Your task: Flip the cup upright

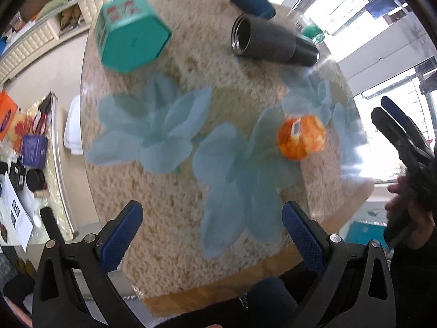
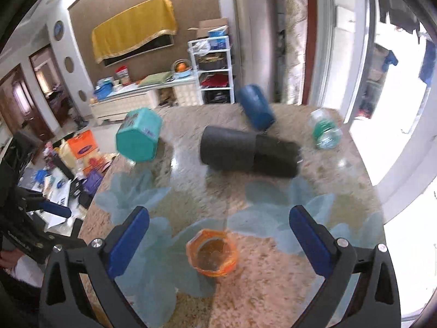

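Note:
A small orange translucent cup [image 2: 211, 252] stands on the glass table with its open mouth up, between and a little ahead of my right gripper's open fingers. In the left wrist view the same orange cup [image 1: 301, 138] is at the right of the table. My right gripper [image 2: 218, 237] is open and empty, just above the table. My left gripper [image 1: 211, 235] is open and empty over the near table edge. The right gripper also shows at the right edge of the left wrist view [image 1: 396, 125].
A dark grey flask [image 1: 270, 41] lies on its side at the far end, also seen in the right wrist view [image 2: 245, 151]. A teal hexagonal box [image 1: 128, 35], a blue cylinder [image 2: 255, 106] and a clear bottle [image 2: 326, 132] are nearby. The table edge [image 1: 82, 125] drops to a cluttered floor.

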### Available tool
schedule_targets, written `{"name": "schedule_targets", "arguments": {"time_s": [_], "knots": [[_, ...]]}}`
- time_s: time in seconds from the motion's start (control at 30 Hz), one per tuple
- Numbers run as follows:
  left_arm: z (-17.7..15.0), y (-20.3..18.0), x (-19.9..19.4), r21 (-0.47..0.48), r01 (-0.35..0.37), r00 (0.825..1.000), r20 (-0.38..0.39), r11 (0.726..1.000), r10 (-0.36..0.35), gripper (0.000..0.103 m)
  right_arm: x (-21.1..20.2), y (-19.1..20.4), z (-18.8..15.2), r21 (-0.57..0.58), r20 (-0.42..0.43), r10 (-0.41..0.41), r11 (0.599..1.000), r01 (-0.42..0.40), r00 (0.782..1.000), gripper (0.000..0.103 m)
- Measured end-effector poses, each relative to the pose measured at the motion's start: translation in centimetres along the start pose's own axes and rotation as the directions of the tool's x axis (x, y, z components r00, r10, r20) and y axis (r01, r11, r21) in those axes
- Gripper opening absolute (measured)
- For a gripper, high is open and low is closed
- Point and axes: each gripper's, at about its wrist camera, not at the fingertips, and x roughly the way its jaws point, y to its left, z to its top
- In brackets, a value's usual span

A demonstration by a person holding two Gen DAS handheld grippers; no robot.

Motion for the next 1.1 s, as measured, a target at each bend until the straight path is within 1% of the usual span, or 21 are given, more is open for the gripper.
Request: {"name": "schedule_targets", "arguments": {"time_s": [0.07,0.17,0.2,0.3,0.4,0.5,0.57,0.63,0.7,0.8,0.9,0.97,1.03,1.1], "knots": [[0.6,-0.6,-0.6,-0.004,-0.008,0.999,0.033,1.0,0.008,0.103,-1.0,-0.8,0.7,0.03,0.015,0.008,1.0,-0.008,1.0,0.103],[1.5,-1.6,-1.9,-0.024,-0.013,0.997,0.075,1.0,0.015,0.103,-2.2,-1.8,2.0,0.045,0.016,0.007,0.999,-0.008,1.0,0.103],[1.7,-2.2,-2.6,-0.032,-0.012,0.994,0.104,0.999,0.015,0.103,-2.3,-2.0,2.1,0.046,0.015,0.005,0.999,-0.006,1.0,0.103],[2.3,-3.3,-3.9,-0.052,-0.025,0.987,0.159,0.998,0.033,0.103,-3.3,-2.2,3.0,0.022,0.025,-0.041,0.999,0.04,0.999,0.103],[2.8,-4.5,-5.5,-0.089,-0.029,0.976,0.213,0.996,0.048,0.103,-3.6,-2.7,3.5,0.018,0.009,-0.03,0.999,0.03,0.999,0.103],[2.9,-5.6,-6.5,-0.092,-0.038,0.967,0.246,0.995,0.06,0.103,-3.8,-3.1,3.8,0.011,-0.011,-0.013,1.0,0.013,1.0,0.103],[2.8,-6.4,-7.2,-0.091,-0.056,0.958,0.276,0.994,0.08,0.103,-4.0,-3.0,3.8,-0.016,-0.021,-0.017,1.0,0.017,1.0,0.103],[2.6,-7.3,-7.9,-0.096,-0.077,0.941,0.323,0.992,0.104,0.103,-4.1,-3.2,3.7,-0.017,-0.032,-0.003,1.0,0.003,0.999,0.103],[2.5,-8.2,-8.2,-0.098,-0.101,0.927,0.351,0.99,0.129,0.103,-4.4,-3.5,3.5,-0.006,-0.035,0.01,1.0,-0.01,0.999,0.103],[2.3,-9.3,-8.2,-0.088,-0.132,0.919,0.363,0.987,0.155,0.103,-4.5,-3.9,2.9,0.01,-0.031,0.022,1.0,-0.021,0.999,0.103],[2.3,-10.0,-7.9,-0.085,-0.135,0.922,0.354,0.987,0.157,0.103,-4.4,-4.6,2.3,0.048,-0.054,0.042,0.998,-0.039,0.998,0.103],[2.1,-10.4,-7.9,-0.086,-0.14,0.92,0.356,0.986,0.162,0.103,-4.5,-5.0,2.1,0.05,-0.06,0.043,0.998,-0.04,0.997,0.103],[1.9,-10.8,-7.8,-0.088,-0.148,0.916,0.363,0.985,0.17,0.103,-4.6,-5.1,1.9,0.037,-0.06,0.028,0.999,-0.025,0.998,0.103],[1.8,-11.1,-7.7,-0.087,-0.158,0.914,0.364,0.984,0.179,0.103,-4.6,-5.3,1.9,0.038,-0.057,0.038,0.999,-0.035,0.998,0.103]]}}
